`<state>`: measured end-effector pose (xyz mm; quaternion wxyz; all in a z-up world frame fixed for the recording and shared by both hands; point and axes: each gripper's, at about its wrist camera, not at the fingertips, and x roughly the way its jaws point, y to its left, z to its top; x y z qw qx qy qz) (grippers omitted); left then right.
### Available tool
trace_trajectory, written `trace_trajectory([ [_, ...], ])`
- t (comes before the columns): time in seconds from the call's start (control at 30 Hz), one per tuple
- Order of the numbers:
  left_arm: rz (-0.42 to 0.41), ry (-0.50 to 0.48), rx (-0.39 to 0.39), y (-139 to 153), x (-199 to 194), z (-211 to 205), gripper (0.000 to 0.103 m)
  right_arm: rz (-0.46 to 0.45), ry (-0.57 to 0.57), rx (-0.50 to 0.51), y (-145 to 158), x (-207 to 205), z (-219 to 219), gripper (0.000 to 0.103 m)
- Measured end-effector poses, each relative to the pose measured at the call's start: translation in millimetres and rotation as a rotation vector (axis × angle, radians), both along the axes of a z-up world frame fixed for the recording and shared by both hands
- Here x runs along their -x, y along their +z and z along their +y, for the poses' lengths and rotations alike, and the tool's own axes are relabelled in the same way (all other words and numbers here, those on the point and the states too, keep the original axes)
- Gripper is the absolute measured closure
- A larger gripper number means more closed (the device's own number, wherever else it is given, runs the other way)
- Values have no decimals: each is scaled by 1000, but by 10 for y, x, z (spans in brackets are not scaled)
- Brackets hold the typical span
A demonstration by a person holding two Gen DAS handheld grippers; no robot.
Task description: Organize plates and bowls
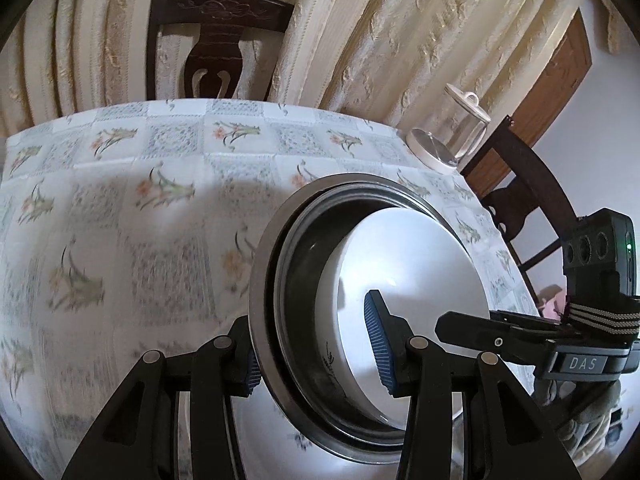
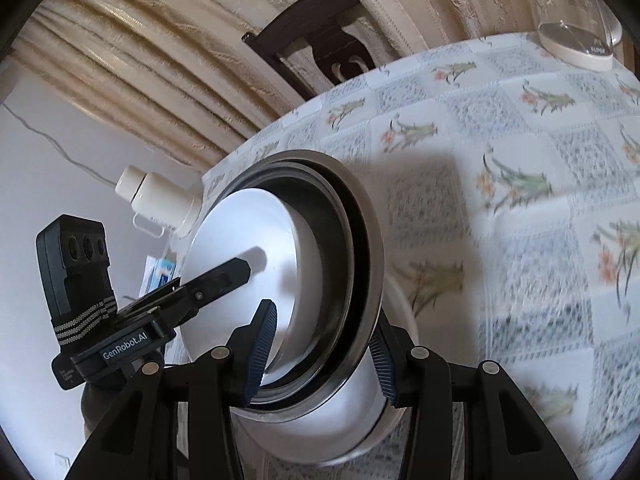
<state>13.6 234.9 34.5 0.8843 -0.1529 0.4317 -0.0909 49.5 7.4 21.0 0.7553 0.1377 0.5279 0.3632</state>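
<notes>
A: How much open room is seen around the stack?

B: In the left wrist view a wide bare stretch of the floral tablecloth point(image 1: 132, 208) is shown left of and beyond the stack. The far edge of the table is met by a dark wooden chair point(image 1: 212, 40) set against the curtain point(image 1: 380, 40). At the far right corner a clear glass jar point(image 1: 466, 120) and its round lid point(image 1: 432, 152) are seen close to the table's edge, well apart from the stack.

A: And what is held?

B: A nested stack is gripped from both sides. A steel bowl point(image 1: 264, 272) is outermost, a second dark-walled steel bowl point(image 1: 296, 280) is seated inside it, and a white bowl point(image 1: 412, 264) lies innermost. The stack is tilted on edge, above a white dish point(image 2: 340, 420) on the cloth; whether they touch cannot be told.

A: The grippers?

B: The left gripper point(image 1: 316, 354) is closed on the stack's rim, one blue pad point(image 1: 378, 344) inside the white bowl, the other outside the steel wall. The right gripper point(image 2: 322, 354) is clamped likewise on the opposite rim. Each gripper is seen in the other's view.
</notes>
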Motion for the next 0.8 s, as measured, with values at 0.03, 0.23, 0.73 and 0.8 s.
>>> trace_trajectory([
  [0.03,0,3,-2,-3,51,-2,58,3,5,1,-17,33,0,55],
  [0.23,-4,16,-9,-57,333,-36,58,17,22,14,-120,198,0,55],
  [0.73,45,46,19,-349,629,7,58,43,33,37,-315,374,93,55],
  [0.8,55,50,21,-388,637,20,58,35,32,40,-312,379,109,55],
])
